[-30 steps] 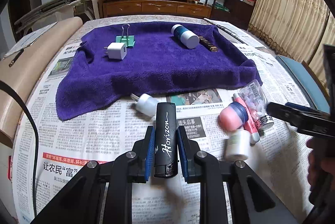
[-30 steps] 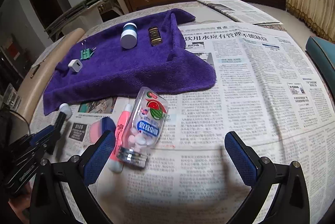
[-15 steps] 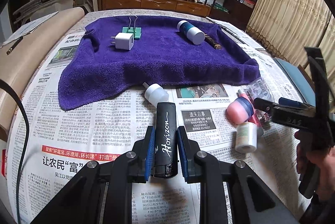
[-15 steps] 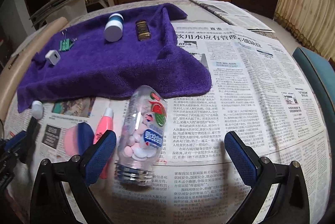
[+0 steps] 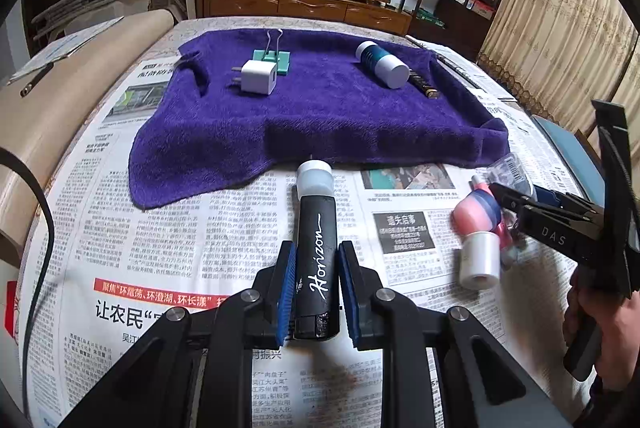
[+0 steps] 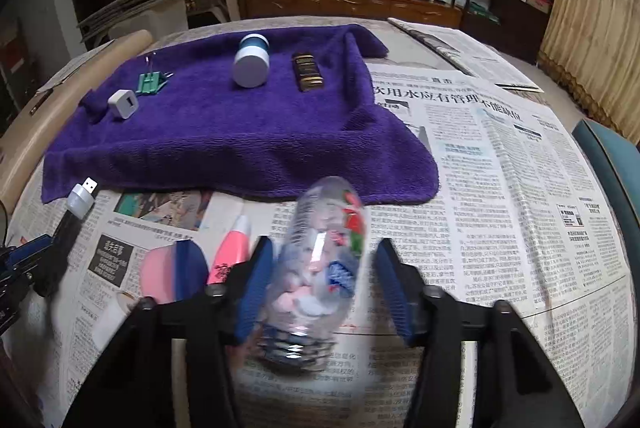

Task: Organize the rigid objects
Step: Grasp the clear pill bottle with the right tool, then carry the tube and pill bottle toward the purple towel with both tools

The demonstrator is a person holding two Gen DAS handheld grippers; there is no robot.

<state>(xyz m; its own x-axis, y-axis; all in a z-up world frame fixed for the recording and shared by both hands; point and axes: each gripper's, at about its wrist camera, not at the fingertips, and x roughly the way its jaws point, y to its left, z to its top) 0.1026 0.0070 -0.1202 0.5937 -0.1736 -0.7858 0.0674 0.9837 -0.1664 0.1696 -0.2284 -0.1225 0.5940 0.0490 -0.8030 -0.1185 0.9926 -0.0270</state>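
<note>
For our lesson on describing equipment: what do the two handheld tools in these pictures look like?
Each tool, left and right, has a matt black frame of angled struts with silver round bolts at the joints. The two fingers carry ribbed blue pads. Seen from the left wrist, the right tool's black body bears white letters "DAS". A black cable curves past the left tool. No sleeve is clearly visible.

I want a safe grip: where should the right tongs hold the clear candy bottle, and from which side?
Grip the clear candy bottle across its round middle, approaching from its metal cap end, one finger on each side. It lies on the newspaper with its cap toward the right tongs, already straddling it.
</note>
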